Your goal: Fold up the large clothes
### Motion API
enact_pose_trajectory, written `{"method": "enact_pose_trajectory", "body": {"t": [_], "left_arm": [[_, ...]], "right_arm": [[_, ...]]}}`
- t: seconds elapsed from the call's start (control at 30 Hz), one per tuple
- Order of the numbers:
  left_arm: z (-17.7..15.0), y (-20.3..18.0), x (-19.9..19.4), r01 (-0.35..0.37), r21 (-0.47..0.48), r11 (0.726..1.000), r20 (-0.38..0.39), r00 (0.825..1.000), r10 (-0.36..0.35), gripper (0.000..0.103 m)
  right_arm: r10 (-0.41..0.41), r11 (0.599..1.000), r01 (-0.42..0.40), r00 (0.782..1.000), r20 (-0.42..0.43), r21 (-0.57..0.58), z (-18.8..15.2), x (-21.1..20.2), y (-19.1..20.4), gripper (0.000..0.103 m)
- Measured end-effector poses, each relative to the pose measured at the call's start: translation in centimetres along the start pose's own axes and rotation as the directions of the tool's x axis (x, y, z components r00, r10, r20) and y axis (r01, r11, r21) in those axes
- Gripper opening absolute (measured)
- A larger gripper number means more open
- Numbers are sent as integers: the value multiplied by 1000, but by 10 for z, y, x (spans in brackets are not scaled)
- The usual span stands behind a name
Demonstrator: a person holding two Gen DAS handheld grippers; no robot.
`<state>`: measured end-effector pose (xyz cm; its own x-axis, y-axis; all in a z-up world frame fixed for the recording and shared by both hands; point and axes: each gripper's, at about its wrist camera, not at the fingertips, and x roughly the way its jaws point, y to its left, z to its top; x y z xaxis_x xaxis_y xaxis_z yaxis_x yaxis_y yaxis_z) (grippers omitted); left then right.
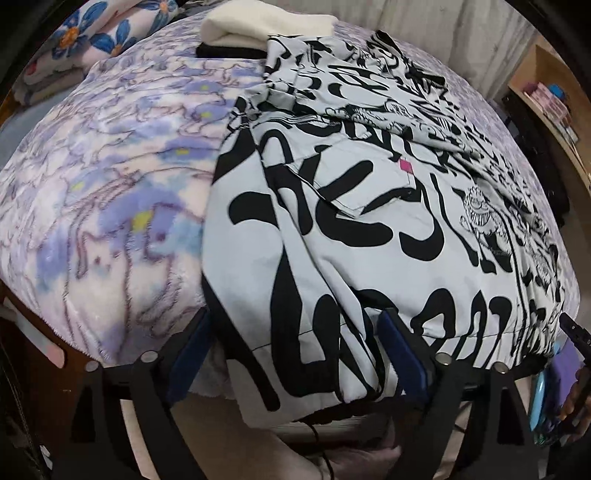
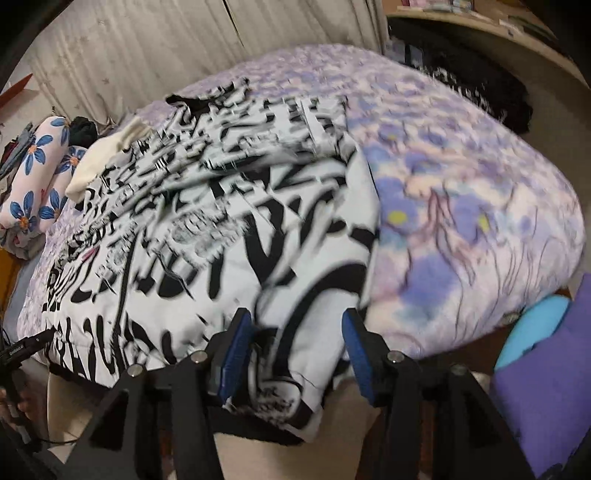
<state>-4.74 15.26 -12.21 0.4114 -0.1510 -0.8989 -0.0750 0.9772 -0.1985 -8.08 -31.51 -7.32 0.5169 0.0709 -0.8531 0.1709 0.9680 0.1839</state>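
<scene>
Left wrist: garment [image 1: 369, 229] hem between spread, unclamped jaws; right jaws likewise.

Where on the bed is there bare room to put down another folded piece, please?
Bare blanket lies left of the printed garment, below the cream towel and floral pillows. Another bare stretch lies right of it. The far left corner is crowded.

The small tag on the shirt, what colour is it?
Pink tag, clearest in the left wrist view.

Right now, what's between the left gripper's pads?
Left wrist view: the near hem of the black-and-white printed garment lies between the open left gripper pads, not pinched.
</scene>
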Motion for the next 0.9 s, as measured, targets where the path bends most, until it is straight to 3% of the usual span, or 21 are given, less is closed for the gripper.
{"method": "enact_pose_trajectory", "body": {"t": [0.13, 0.4, 0.53, 0.7, 0.8, 0.9], "left_arm": [[1, 2, 7, 20, 3, 1000, -8, 1000, -20, 95], [1, 14, 16, 114, 2, 993, -8, 993, -114, 97], [-2, 10, 10, 116, 37, 993, 10, 993, -116, 81], [-2, 14, 10, 153, 60, 986, 18, 988, -154, 77], [-1, 18, 15, 188, 60, 980, 9, 982, -189, 82], [0, 15, 19, 176, 67, 982, 2, 984, -177, 83]], "right_arm": [[24, 1000, -23, 999, -39, 21, -8, 12, -6, 51], [101, 995, -101, 995, -14, -26, -10, 16, -2, 53], [196, 980, -196, 981, 6, -35, -9, 12, -3, 48], [296, 955, -296, 955, 8, 3, -11, 21, -17, 48], [286, 958, -286, 958, 10, 7, -13, 27, -15, 48], [224, 974, -223, 975, 13, -32, -12, 30, -2, 49]]}}
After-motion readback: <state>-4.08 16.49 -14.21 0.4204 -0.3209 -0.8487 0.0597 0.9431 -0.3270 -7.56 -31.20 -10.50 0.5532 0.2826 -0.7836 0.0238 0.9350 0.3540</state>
